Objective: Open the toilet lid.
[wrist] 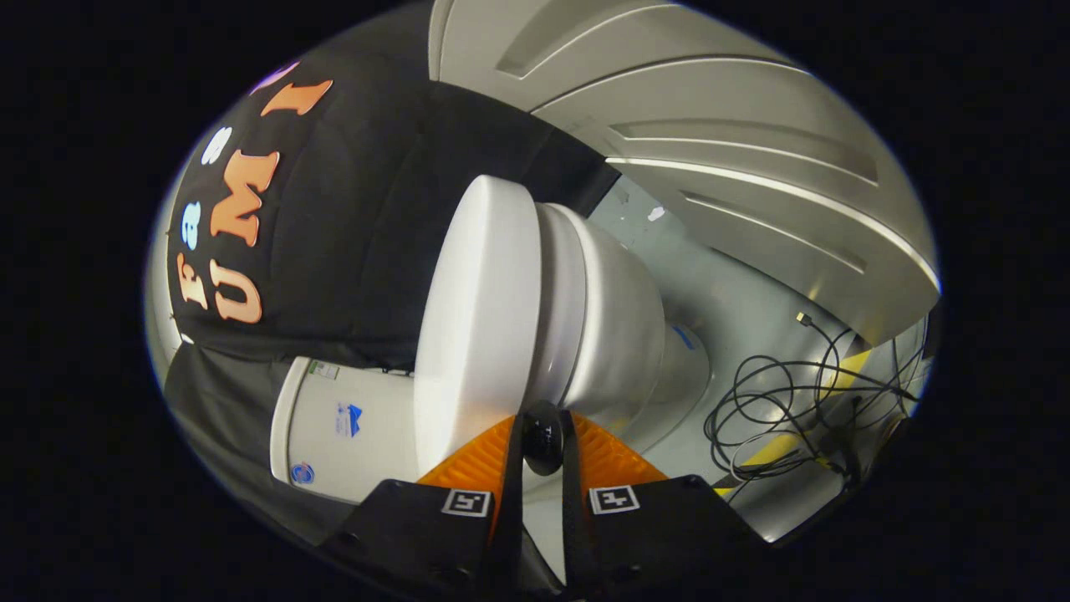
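Note:
The white toilet appears turned on its side in the gripper view. Its lid [476,318] lies shut against the seat and bowl [614,326], and the tank [343,418] stands behind it against the black cloth wall. My gripper [543,422] is at the lid's front rim. Its two fingers [481,456] stand close together with a narrow gap, one on the lid's top side and the other on the seat side. The rim runs down into that gap, where a small dark round shape hides the contact.
A tangle of black cable [786,401] lies on the grey floor beside the bowl, near a yellow floor stripe [840,380]. A pale panelled door or wall [736,142] rises beyond the toilet. The black cloth wall [351,234] hangs behind the tank.

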### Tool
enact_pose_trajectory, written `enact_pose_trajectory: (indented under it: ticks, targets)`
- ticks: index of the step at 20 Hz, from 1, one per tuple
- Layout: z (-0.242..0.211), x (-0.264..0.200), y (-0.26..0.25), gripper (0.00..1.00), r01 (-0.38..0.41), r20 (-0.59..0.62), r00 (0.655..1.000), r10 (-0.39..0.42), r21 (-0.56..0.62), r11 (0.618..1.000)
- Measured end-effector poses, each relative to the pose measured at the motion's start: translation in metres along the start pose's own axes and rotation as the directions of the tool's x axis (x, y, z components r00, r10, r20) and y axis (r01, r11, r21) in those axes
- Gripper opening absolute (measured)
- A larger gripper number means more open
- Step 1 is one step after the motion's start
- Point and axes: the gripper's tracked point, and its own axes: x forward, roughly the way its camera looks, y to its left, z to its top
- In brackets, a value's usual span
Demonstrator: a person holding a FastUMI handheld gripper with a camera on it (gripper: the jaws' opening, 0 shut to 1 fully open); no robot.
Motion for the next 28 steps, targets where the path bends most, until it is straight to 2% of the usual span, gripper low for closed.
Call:
enact_pose_trajectory:
  ticks: [1,2,4,11,14,17,21,25,28]
  targets:
    - [0.0,-0.001,0.001,0.24,-0.012,-0.006,1.0,0.013,0.016,1.0]
    - [-0.002,-0.005,0.006,0.22,-0.041,0.002,0.999,0.04,0.058,0.997]
    - [0.001,-0.001,0.009,0.09,-0.081,0.018,0.997,0.079,0.108,0.991]
    - [0.002,0.002,0.004,0.08,-0.071,0.049,0.997,0.063,0.2,0.977]
    - [0.005,-0.002,0.005,0.08,-0.067,0.081,0.995,0.055,0.148,0.987]
    - [0.004,-0.005,0.009,0.08,-0.114,0.121,0.989,0.086,0.251,0.961]
    - [0.006,-0.007,0.011,0.08,-0.046,0.126,0.991,0.033,0.103,0.994]
    - [0.011,-0.015,0.029,0.08,-0.061,0.138,0.989,0.049,0.081,0.995]
    - [0.014,-0.021,0.044,0.08,-0.038,0.154,0.987,0.04,-0.016,0.999]
